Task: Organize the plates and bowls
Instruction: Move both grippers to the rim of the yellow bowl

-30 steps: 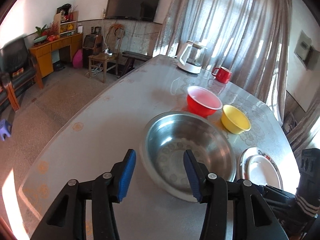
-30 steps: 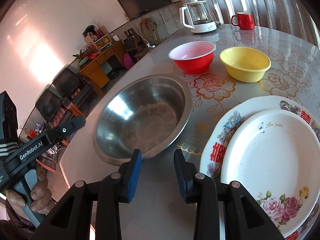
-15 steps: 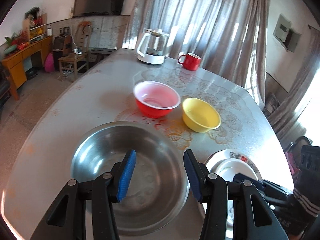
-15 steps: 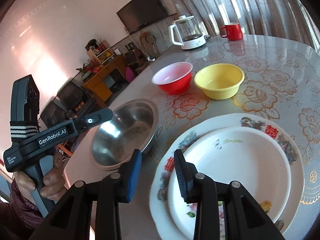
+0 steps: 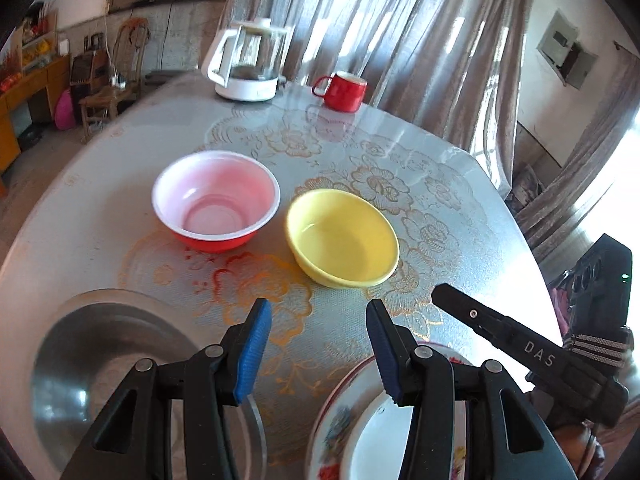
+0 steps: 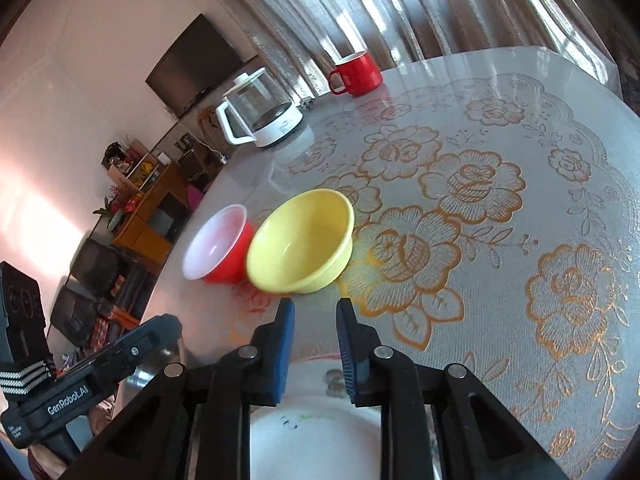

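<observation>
**Both grippers over the near edge, nothing held**

My two grippers point down at a slant over the near edge of the table (image 5: 120, 152). The left gripper (image 5: 318, 344) has its jaws parted with only bare tablecloth showing between the blue pads. The right gripper (image 6: 314, 340) has just been closing; its jaws are now narrow but a gap remains, with nothing between them.

The steel bowl (image 5: 100, 368) is the largest vessel, at the near left edge beneath my left gripper's left finger, and looks empty. To its right at the near edge lies a flowered plate (image 5: 332, 424) with a smaller white plate (image 6: 316, 432) stacked in it; both grippers partly cover them.

Toward the middle of the table stand the red bowl (image 5: 216, 204) and, just to its right, the yellow bowl (image 5: 344, 236). I cannot tell whether they touch. Both are empty and upright.

At the far edge are a glass kettle (image 5: 250, 64) on a white base and a red mug (image 5: 344, 90), apart from each other.
</observation>
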Tool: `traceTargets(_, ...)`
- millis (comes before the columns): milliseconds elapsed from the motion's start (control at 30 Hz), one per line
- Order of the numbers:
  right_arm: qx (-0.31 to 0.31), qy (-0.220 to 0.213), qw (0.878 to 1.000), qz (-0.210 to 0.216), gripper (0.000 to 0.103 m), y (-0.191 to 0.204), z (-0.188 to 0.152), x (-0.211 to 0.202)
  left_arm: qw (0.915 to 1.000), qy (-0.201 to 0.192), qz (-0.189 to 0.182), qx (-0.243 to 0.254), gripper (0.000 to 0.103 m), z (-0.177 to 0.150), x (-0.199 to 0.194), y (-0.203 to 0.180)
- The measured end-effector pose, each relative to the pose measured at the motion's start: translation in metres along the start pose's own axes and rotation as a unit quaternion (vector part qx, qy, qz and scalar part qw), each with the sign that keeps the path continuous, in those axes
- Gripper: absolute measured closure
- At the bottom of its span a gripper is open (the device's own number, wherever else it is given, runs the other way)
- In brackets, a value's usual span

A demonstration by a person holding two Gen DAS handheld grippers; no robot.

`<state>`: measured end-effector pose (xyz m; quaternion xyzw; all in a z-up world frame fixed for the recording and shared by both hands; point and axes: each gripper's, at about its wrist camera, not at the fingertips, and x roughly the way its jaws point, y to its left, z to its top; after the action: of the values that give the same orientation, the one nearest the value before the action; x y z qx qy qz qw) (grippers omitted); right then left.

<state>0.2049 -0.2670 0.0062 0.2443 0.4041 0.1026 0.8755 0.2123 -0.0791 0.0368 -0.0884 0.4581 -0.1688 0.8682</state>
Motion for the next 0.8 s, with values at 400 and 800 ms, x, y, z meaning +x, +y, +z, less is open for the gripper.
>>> traceTargets(400,0.052,0.013,0.998,0.022,0.081,-0.017,0.032,0.039,0.9988,0.037,0.013,-0.03,0.061,0.01,0.048,-0.003)
traceTargets(800,0.024,0.027,0.999,-0.008,0.092,-0.013,0.028,0.052,0.9987,0.031,-0.009,-0.039,0.072,0.012,0.06,-0.001)
